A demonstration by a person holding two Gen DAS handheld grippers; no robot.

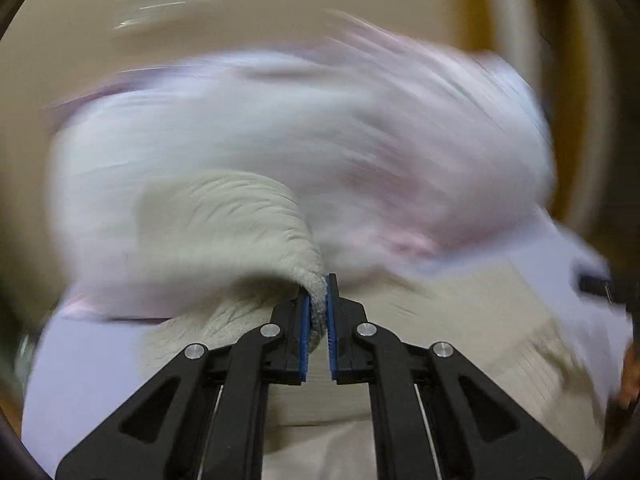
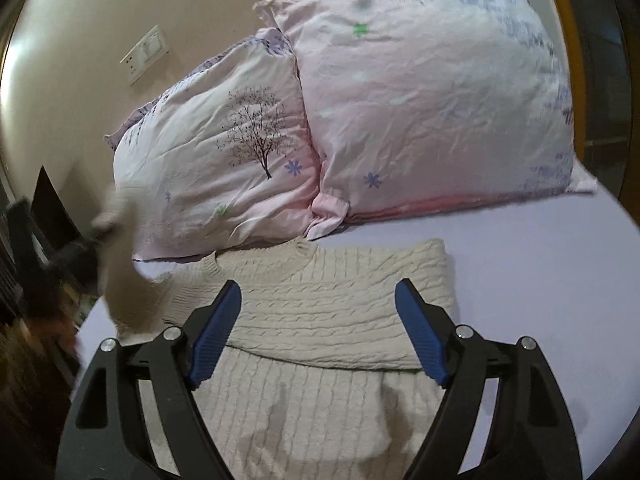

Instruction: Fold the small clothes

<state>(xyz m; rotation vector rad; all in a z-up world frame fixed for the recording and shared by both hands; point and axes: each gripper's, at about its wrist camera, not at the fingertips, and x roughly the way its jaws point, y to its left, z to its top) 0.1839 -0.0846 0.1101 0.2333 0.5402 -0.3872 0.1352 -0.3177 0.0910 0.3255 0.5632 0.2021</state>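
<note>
A cream cable-knit sweater (image 2: 320,312) lies flat on the lavender bed sheet (image 2: 520,264), its right sleeve folded across the chest. My left gripper (image 1: 318,300) is shut on the cuff of the sweater's left sleeve (image 1: 224,220) and holds it lifted; that view is blurred by motion. In the right wrist view the lifted sleeve (image 2: 120,272) and the left gripper (image 2: 80,256) show blurred at the left edge. My right gripper (image 2: 320,332) is open and empty, hovering over the sweater's body.
Two pink patterned pillows (image 2: 420,100) lie against the beige wall (image 2: 80,20) just behind the sweater's collar. A wall socket (image 2: 146,54) is above them. The bed edge and dark furniture (image 2: 44,216) are at the left. A wooden frame (image 2: 568,20) is at the right.
</note>
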